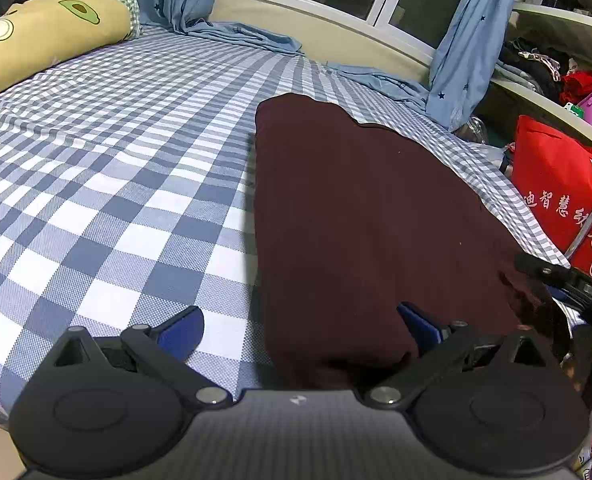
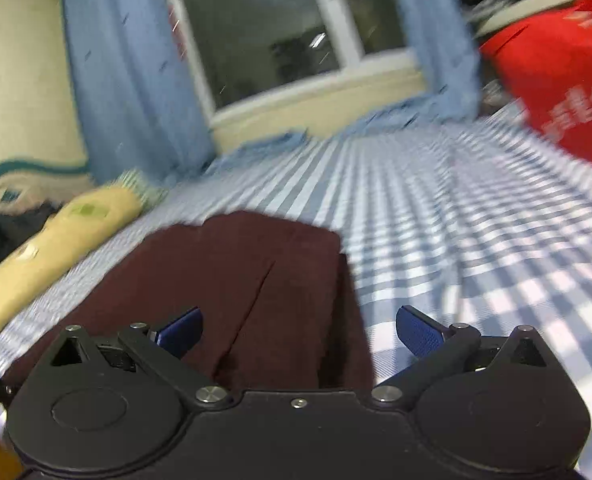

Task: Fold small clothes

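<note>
Fingers of my left tool [image 1: 300, 330] are spread wide with nothing between them, held low over the bed [image 1: 108, 184] and pointing toward the window; the near edge of the dark maroon garment [image 1: 360, 216] lies under the gap, its left edge running up the middle of the frame. My right tool [image 2: 299, 330] is likewise spread apart and holds nothing, hovering low over the same garment [image 2: 256, 276], which sits at lower centre of that view with a seam or fold line running down it. From the left wrist I see the garment lying flat on the blue-and-white checked sheet, stretching from bottom centre toward the upper right, and at the right edge a dark part of my other tool [image 1: 568, 280] near the cloth's bunched lower-right corner; whether it touches the cloth I cannot tell. The right wrist view is blurred, yet it shows the garment's far edge squared off. A yellow avocado-print pillow [image 1: 44, 36] lies at upper left, blue curtains [image 1: 468, 40] hang by the window, and a red bag [image 1: 552, 176] with white characters stands at the right beside the bed; its contents are hidden.
</note>
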